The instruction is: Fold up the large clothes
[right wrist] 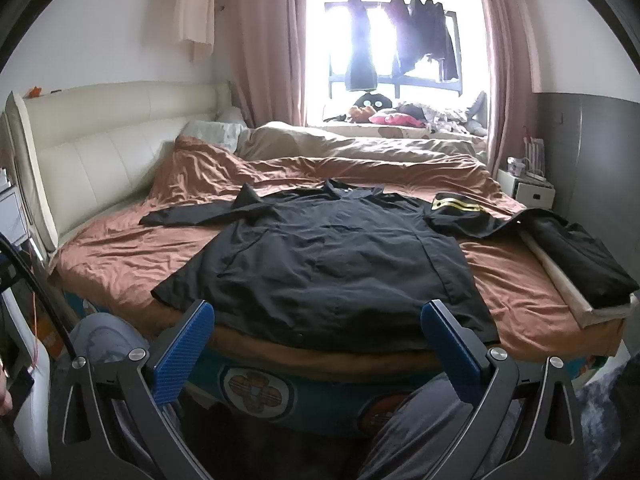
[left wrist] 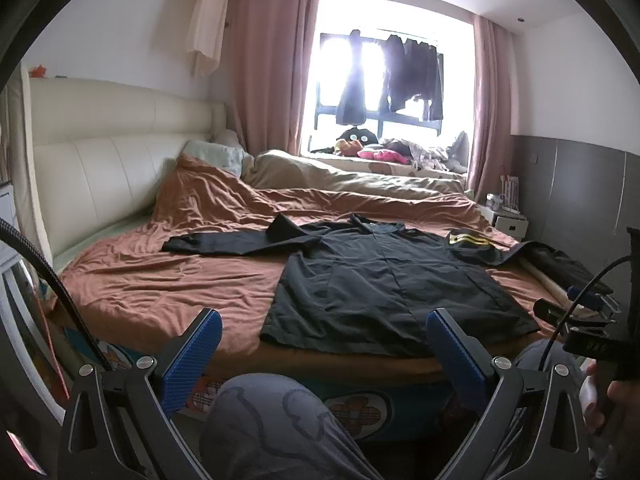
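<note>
A large black shirt (left wrist: 380, 276) (right wrist: 320, 256) lies spread flat on the bed's rust-brown sheet (left wrist: 160, 272) (right wrist: 132, 248), hem toward me, collar away. One sleeve stretches left; the other, with yellow stripes (left wrist: 470, 239) (right wrist: 456, 205), stretches right. My left gripper (left wrist: 324, 340) hovers open before the bed's near edge, facing the hem's left part, nothing between its blue pads (left wrist: 192, 360). My right gripper (right wrist: 318, 334) hangs open over the near edge at the hem's middle, also empty. The right gripper's body (left wrist: 588, 320) shows at the right of the left wrist view.
A folded black garment (right wrist: 580, 256) rests on a pale board at the bed's right edge. A cream headboard (left wrist: 100, 148) runs along the left. A beige duvet (right wrist: 340, 144), pillows and a windowsill with toys lie beyond. A white nightstand (right wrist: 528, 188) stands at right. A person's knees (left wrist: 272, 420) are below.
</note>
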